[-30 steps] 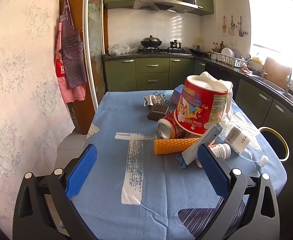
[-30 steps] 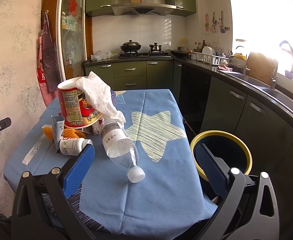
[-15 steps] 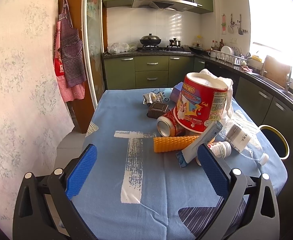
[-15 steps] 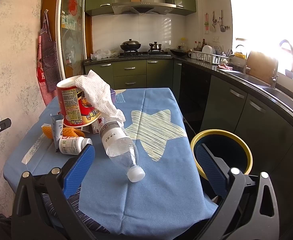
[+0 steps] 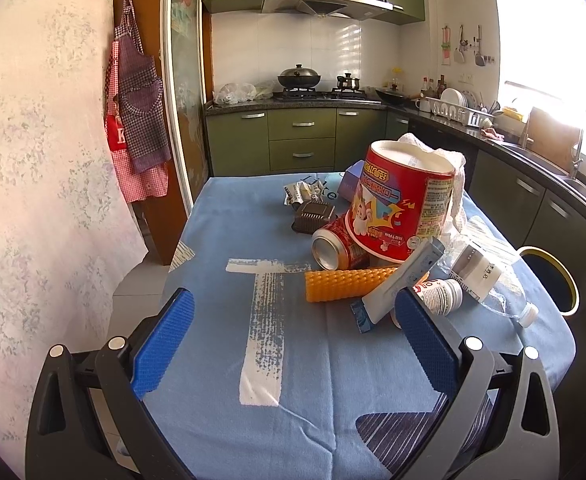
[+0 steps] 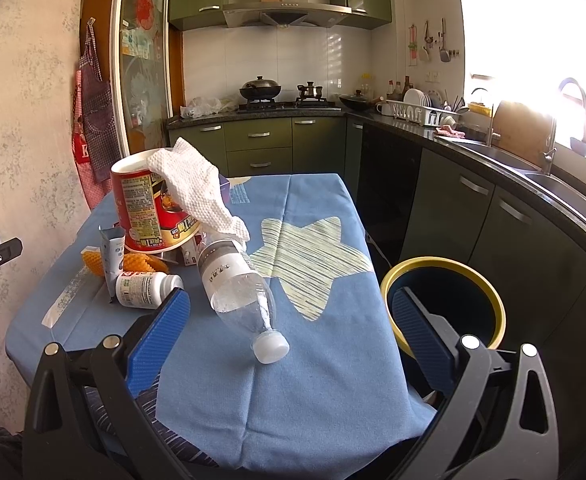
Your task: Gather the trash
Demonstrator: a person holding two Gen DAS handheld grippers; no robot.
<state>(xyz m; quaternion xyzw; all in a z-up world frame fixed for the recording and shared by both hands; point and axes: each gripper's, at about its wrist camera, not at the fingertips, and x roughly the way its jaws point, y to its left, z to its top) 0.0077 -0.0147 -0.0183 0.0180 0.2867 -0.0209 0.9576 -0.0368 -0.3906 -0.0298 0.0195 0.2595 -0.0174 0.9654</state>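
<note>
- Barely anything has moved since a second ago: my left view has only crept a touch nearer the trash pile, and my right view sits as it did.
- My left gripper (image 5: 293, 336) hovers above the near edge of the table (image 5: 213, 240), its blue fingers (image 5: 165, 344) spread wide with nothing between them.
- My right gripper (image 6: 289, 340) is likewise spread wide and empty, hanging over the table's near corner.
- From the left view, the trash heap lies at about 1 o'clock: a red tub (image 5: 401, 204) leaning tilted on a red can (image 5: 337, 248) that lies on its side.
- An orange ridged roll (image 5: 349, 284) lies flat in front of the can, and a grey tube (image 5: 401, 280) leans across its right end.
- A small white pill bottle (image 6: 145, 288) lies on its side at 10 o'clock in the right view, just beside my left finger there.
- A clear plastic bottle (image 6: 237, 288) lies at 12 o'clock between my right fingers, its white cap pointing towards me.
- A white paper towel (image 6: 197, 188) drapes over the tub and reaches down to the bottle's base.
- A yellow-rimmed bin (image 6: 485, 292) stands off the table's right side at 2 o'clock, partly behind my right finger.
</note>
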